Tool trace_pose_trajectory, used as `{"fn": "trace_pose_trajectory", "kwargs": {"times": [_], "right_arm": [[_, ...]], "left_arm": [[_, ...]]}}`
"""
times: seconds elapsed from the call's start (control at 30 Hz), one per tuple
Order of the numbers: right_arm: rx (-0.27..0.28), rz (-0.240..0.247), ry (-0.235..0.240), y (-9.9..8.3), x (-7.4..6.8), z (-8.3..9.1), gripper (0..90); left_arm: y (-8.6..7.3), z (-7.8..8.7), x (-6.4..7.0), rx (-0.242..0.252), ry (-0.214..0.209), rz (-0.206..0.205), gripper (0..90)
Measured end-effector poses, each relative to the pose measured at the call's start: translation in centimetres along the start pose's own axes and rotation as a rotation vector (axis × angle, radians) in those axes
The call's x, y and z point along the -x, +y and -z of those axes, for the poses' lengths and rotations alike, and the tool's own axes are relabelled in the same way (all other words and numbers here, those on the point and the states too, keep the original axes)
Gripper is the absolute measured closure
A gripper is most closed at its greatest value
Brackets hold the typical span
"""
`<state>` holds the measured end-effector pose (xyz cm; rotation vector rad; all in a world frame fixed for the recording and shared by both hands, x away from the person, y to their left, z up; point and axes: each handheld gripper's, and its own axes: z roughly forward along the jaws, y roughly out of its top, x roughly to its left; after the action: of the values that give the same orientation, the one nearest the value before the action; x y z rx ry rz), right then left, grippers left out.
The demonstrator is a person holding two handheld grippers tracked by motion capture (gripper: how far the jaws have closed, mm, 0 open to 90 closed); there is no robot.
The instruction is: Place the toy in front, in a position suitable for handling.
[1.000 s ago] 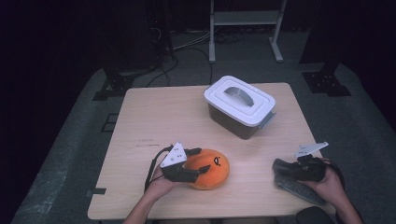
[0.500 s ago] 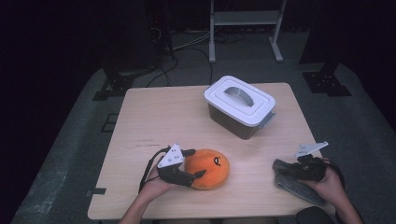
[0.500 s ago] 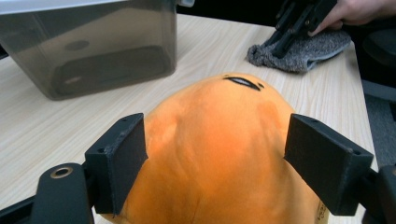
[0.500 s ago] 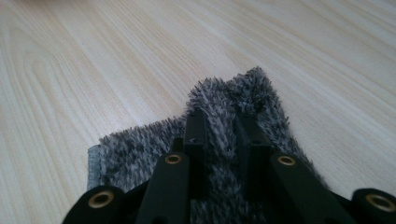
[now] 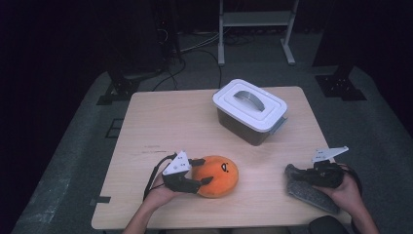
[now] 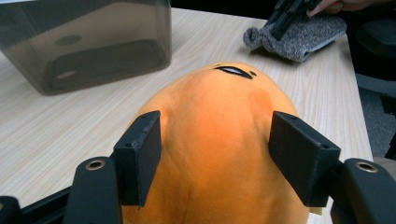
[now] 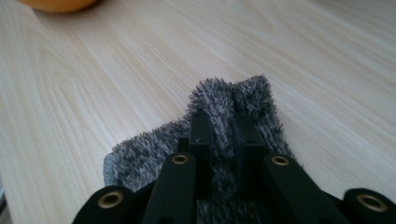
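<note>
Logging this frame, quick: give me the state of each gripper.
Left gripper: open, jaws on either side of the orange plush toy, not squeezing it.
Right gripper: shut on the grey fuzzy cloth.

No text, label, brand, number or sign can be read anywhere; the small dark marks on the desk (image 5: 160, 122) are too faint to make out.

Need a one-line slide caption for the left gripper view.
Left gripper straddles the orange plush, jaws open on either side; lidded box and grey sock behind.
</note>
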<state>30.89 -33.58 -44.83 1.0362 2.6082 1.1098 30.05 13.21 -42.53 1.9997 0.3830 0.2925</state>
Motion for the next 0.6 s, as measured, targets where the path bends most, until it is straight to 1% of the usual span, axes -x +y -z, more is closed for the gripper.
{"fn": "trace_pose_trajectory", "kwargs": {"times": [0.1, 0.13, 0.23, 0.27, 0.3, 0.33, 0.37, 0.43, 0.47, 0.6], "right_arm": [[0.014, 0.003, 0.003, 0.2, -0.2, 0.2, 80.0], [0.030, 0.007, 0.012, 0.3, -0.3, 0.4, 79.9], [0.044, 0.012, 0.021, 0.4, -0.4, 0.6, 79.9], [0.061, 0.016, 0.035, 0.7, -0.7, 0.8, 79.8], [0.061, 0.016, 0.035, 0.7, -0.7, 0.8, 79.8], [0.080, 0.023, 0.050, 1.0, -1.0, 1.0, 79.8], [0.080, 0.023, 0.050, 1.0, -1.0, 1.0, 79.8], [0.101, 0.031, 0.064, 1.3, -1.3, 1.2, 79.8], [0.123, 0.039, 0.076, 1.6, -1.7, 1.4, 79.8], [0.144, 0.053, 0.095, 2.1, -2.1, 1.6, 79.7]], "left_arm": [[-0.1, 0.0, 0.0, -0.002, -0.002, 0.005, 34.9], [-0.2, -0.1, 0.0, -0.003, -0.007, 0.003, 35.0], [-0.3, -0.2, 0.0, -0.006, -0.016, 0.005, 35.1], [-0.4, -0.2, 0.0, -0.007, -0.021, 0.001, 35.2], [-0.4, -0.2, 0.0, -0.007, -0.021, 0.001, 35.2], [-0.4, -0.2, -0.1, -0.004, -0.026, 0.002, 35.2], [-0.4, -0.2, -0.1, -0.004, -0.026, 0.002, 35.2], [-0.5, -0.2, -0.1, -0.003, -0.027, 0.002, 35.1], [-0.5, -0.2, -0.1, -0.004, -0.029, -0.001, 35.1], [-0.6, -0.3, -0.1, -0.004, -0.032, -0.007, 34.9]]}}
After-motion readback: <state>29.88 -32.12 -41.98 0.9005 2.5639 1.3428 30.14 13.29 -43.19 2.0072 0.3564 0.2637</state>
